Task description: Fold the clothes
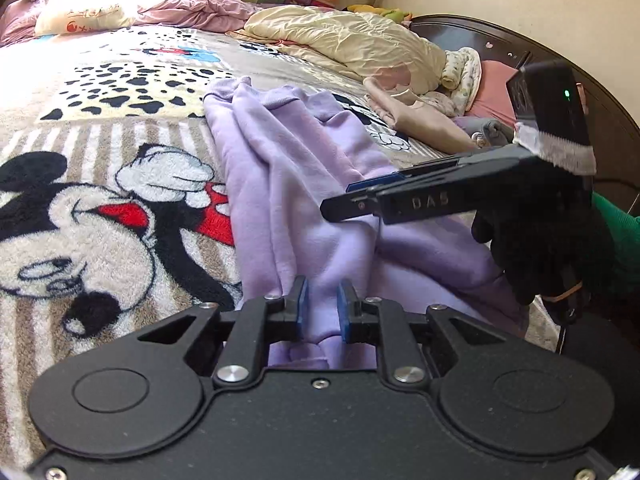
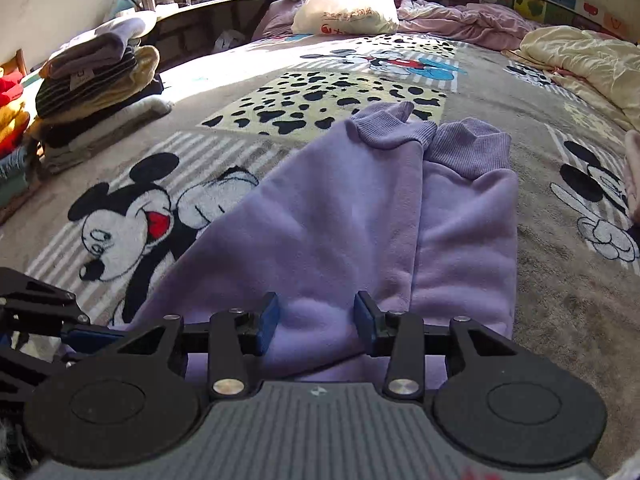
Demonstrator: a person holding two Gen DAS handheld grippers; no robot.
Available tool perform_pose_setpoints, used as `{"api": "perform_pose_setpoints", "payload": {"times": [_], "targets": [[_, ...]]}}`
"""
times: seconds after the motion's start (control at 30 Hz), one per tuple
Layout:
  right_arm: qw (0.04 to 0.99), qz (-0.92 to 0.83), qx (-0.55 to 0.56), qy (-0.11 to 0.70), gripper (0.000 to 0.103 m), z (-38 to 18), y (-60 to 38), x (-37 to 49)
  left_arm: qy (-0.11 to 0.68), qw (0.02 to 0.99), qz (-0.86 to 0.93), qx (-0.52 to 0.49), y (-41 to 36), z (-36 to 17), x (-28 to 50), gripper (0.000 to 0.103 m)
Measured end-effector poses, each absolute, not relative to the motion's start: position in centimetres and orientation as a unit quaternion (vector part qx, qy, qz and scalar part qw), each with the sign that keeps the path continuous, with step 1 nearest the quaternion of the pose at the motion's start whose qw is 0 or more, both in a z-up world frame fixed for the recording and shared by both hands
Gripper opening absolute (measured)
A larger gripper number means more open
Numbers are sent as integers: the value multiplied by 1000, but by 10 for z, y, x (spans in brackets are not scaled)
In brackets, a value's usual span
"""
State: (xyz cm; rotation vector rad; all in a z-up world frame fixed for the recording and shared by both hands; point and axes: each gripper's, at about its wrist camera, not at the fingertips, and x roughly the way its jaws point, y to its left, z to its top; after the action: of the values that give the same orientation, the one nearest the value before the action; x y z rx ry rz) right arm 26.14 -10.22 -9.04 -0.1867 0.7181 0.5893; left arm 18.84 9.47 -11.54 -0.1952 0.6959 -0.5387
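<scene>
- Lilac sweatpants laid lengthwise on the cartoon-mouse blanket, legs side by side, ribbed cuffs at the far end just short of the spotted yellow patch.
- Left gripper narrowed on a raised ridge of the sweatpants' near end; blue pads pressing cloth from both sides.
- Right gripper half-wide, fabric bulging between the jaws but pads not clearly touching it; not holding, by the look.
- Risk: lifting with only the left side pinched would skew the sweatpants, dragging one leg over the other.
- Risk: left pinch looks like a thin ridge, possibly top layer only; layers could separate on the lift.
- Risk: left leg overlaps the right unevenly toward the cuffs; folding now locks in the crease.
- Risk: plush blanket likely grabs fleece, so a drag could bunch the far end.
- Risk: grippers close together at the sweatpants' near end; collision likely if both close inward.
- Folded stack well left of the sweatpants, no interference.
</scene>
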Motion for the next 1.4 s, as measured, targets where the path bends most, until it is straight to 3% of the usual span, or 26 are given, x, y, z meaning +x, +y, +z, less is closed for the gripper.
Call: {"api": "perform_pose_setpoints", "payload": {"times": [0.07, 0.13, 0.2, 0.23, 0.47, 0.8, 0.83, 0.87, 0.9, 0.97, 1.1, 1.23, 1.4], "targets": [[901, 273, -61, 331, 42, -70, -112, 247, 328, 899, -267, -114, 100, -112, 187, 16], [917, 267, 13, 297, 44, -52, -139, 223, 305, 901, -259, -164, 120, -103, 180, 24], [926, 240, 70, 282, 60, -45, -167, 202, 284, 904, -241, -212, 140, -96, 172, 61], [929, 216, 111, 280, 63, -51, -190, 190, 280, 901, -228, -240, 150, -95, 170, 63], [858, 140, 381, 315, 71, -149, -284, 127, 332, 858, -226, -320, 155, -116, 153, 65], [825, 169, 443, 307, 72, -165, -263, 125, 346, 806, -182, -444, 147, -138, 148, 63], [829, 166, 438, 307, 70, -165, -260, 126, 345, 801, -177, -457, 148, -139, 147, 63], [830, 157, 436, 312, 59, -165, -259, 130, 345, 800, -168, -463, 147, -140, 145, 57], [823, 156, 450, 310, 48, -169, -260, 133, 347, 799, -159, -465, 146, -141, 145, 43], [809, 158, 475, 308, 34, -175, -263, 135, 353, 800, -146, -463, 142, -144, 145, 30], [792, 174, 497, 308, 29, -171, -266, 129, 350, 792, -138, -481, 135, -138, 136, 20], [790, 179, 484, 331, 29, -166, -275, 119, 360, 764, -137, -518, 132, -134, 110, 19], [800, 190, 466, 327, 44, -149, -290, 106, 374, 790, -142, -465, 141, -136, 109, 40]]}}
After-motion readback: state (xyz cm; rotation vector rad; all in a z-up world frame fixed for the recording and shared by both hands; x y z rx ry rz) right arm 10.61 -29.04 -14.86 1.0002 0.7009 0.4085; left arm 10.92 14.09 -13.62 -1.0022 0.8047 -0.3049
